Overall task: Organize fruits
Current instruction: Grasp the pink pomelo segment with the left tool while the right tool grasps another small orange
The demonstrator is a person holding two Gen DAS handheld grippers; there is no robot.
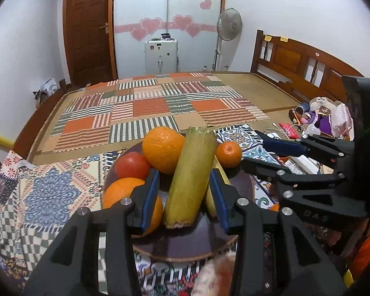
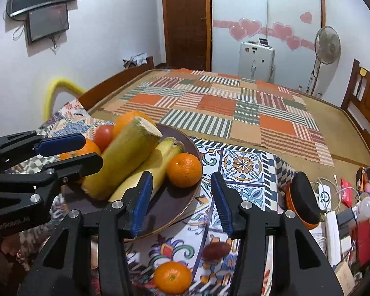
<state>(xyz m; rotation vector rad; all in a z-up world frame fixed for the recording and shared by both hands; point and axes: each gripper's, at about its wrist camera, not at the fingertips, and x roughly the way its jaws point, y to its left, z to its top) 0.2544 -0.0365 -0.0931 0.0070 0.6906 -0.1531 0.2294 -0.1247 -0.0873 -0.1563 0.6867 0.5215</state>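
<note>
A dark brown plate point(image 1: 185, 244) point(image 2: 175, 204) on the patterned cloth holds oranges point(image 1: 163, 149), a tomato point(image 1: 132, 165), a small mandarin point(image 1: 228, 154) point(image 2: 184, 170), a banana point(image 2: 157, 162) and a thick yellow-green stalk piece point(image 1: 191, 177) point(image 2: 125, 157). My left gripper point(image 1: 185, 197) is open, its pads either side of the stalk piece without touching it. My right gripper point(image 2: 182, 202) is open and empty over the plate's right rim. Another mandarin point(image 2: 172, 277) and a dark reddish fruit point(image 2: 215, 250) lie on the cloth below it.
A striped patchwork mat point(image 1: 155, 108) covers the bed beyond. Cables, a power strip point(image 2: 331, 236) and toys clutter the right side. A black-and-orange object point(image 2: 304, 199) lies by the cloth's right edge. A fuzzy pale thing point(image 1: 214, 276) sits near the plate's front.
</note>
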